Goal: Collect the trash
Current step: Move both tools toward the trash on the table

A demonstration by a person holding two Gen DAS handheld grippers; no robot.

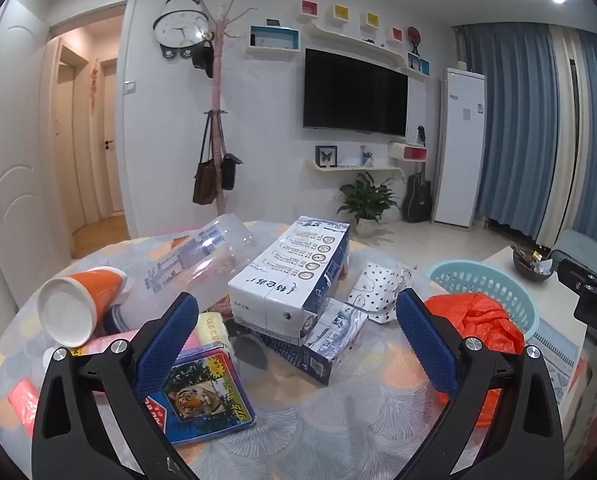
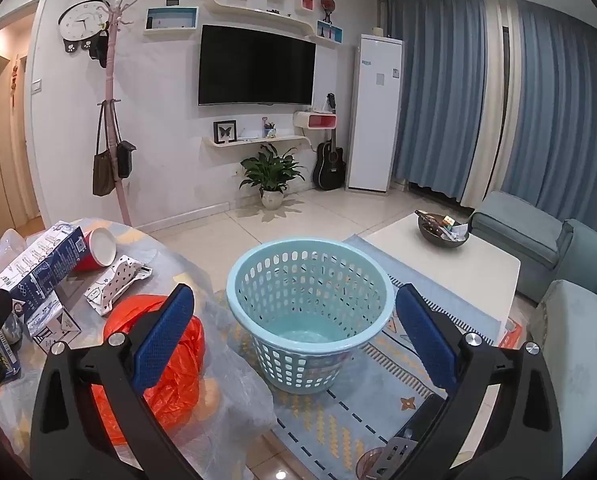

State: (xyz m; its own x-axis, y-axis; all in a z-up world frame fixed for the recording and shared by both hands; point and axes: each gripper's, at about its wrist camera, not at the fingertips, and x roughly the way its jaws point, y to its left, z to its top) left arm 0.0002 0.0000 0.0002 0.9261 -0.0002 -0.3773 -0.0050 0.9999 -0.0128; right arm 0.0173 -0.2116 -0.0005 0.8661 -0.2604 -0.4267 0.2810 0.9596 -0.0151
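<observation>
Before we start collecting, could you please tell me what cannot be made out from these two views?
- Left wrist view: the dark cup is mostly hidden behind the orange cup.
- Left wrist view: the basket inside is blocked by the orange bag; the right wrist view shows the basket empty.
- Right wrist view: the bottle is cut off by the boxes and the left edge.
- Both views: the bowl contents are too small to identify.

Two wrist views over the table (image 1: 318,432) — shared orange bag (image 1: 482,320), basket (image 2: 310,304).
</observation>
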